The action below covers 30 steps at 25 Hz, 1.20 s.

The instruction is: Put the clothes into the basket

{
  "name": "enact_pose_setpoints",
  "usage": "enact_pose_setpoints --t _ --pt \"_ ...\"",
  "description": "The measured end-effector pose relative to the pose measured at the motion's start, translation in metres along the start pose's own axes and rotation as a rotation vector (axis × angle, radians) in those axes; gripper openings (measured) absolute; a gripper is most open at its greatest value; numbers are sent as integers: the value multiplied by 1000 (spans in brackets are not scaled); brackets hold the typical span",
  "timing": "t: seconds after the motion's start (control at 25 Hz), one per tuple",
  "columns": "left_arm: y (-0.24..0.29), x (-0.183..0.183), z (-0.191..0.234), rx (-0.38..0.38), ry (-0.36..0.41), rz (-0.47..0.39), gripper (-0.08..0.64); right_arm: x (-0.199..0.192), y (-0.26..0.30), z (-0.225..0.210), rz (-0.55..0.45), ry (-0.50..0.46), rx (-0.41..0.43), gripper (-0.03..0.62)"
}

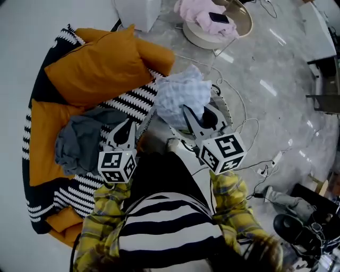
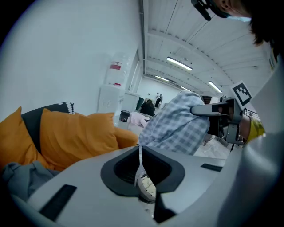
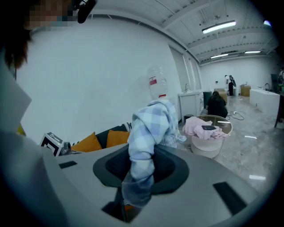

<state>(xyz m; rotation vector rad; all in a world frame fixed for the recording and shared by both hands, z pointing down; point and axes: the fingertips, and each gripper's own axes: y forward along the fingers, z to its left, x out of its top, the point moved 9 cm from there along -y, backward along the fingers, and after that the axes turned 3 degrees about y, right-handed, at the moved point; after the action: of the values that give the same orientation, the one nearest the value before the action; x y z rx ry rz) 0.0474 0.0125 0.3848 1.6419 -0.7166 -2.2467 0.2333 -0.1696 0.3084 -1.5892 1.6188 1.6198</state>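
Striped top (image 1: pixel 170 220) and two yellow plaid sleeves (image 1: pixel 234 199) fill the bottom of the head view, closest in.

Count:
- Two grippers, each with one marker cube.
- Three garments: one shirt, one grey piece, one pink piece.
- Two orange cushions, seen side by side in the left gripper view.
- One basket, one round table.

Left gripper (image 1: pixel 129 127): jaws pressed together, and nothing is visibly held. It sits over the edge of the grey piece (image 1: pixel 79 141), which lies crumpled on the sofa (image 1: pixel 32 212).

Right gripper (image 1: pixel 196 119): jaws clamped on the shirt (image 1: pixel 183 98). A twisted band of cloth runs down between them, and the rest is bunched above and ahead of the tips.

Shirt: pale blue and white check, soft and crumpled into a loose ball. It is held off the surface, between the sofa's edge and the floor, just ahead of both grippers. From the left gripper view it hangs off the right gripper, clear of the left jaws.

Basket (image 1: pixel 225 114): only a curved rim shows, directly behind the shirt and right gripper. The interior is mostly hidden.

Cushions (image 2: pixel 75 135) rest on a black-and-white striped throw (image 1: pixel 127 101).

Pink piece (image 1: pixel 196 13) is heaped on the table (image 1: pixel 204 37), well apart from the grippers, with a small dark flat object on top.
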Motion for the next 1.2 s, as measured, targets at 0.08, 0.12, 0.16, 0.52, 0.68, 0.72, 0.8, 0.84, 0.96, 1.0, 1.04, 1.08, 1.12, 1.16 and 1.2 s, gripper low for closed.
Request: enact_pose_setpoints --t 0.08,0.12,0.16,0.52,0.68,0.72,0.8,0.84,0.96,1.0,1.04,1.08,1.12,1.16,1.2 --pt "15 3 -18 -46 24 14 31 -7 -20 -19 -6 24 -55 127" --pt "21 4 -26 -64 34 21 31 -11 -28 -29 -5 36 -79 127" --pt "28 4 -35 -79 42 28 31 -15 -35 -39 -1 48 -99 127" --pt "76 -7 -92 -196 118 118 31 -87 -72 -106 76 181 -250 127" --pt "90 -12 -109 -223 144 152 32 -124 -72 -126 141 233 -279 129" --pt "94 -14 -112 -226 149 161 31 -133 -71 -130 157 241 -280 129" --pt "98 -18 -115 -232 157 179 31 -147 -68 -134 186 255 -276 130" --pt "99 -20 -116 -234 160 189 31 -153 -66 -134 200 261 -273 131" --pt "101 -26 -118 -241 166 215 32 -166 -61 -131 248 257 -279 152" --pt "101 -27 -118 -243 167 221 31 -169 -60 -131 260 244 -286 168" --pt "101 -28 -118 -244 168 225 31 -170 -58 -130 266 225 -297 193" --pt "102 -29 -118 -244 167 228 31 -169 -57 -130 265 205 -309 219" --pt "102 -30 -119 -243 167 230 31 -168 -57 -130 260 190 -318 230" --pt "103 -30 -119 -242 166 231 32 -167 -56 -131 255 183 -321 230" --pt "103 -30 -119 -241 164 230 32 -166 -56 -131 253 183 -319 229"
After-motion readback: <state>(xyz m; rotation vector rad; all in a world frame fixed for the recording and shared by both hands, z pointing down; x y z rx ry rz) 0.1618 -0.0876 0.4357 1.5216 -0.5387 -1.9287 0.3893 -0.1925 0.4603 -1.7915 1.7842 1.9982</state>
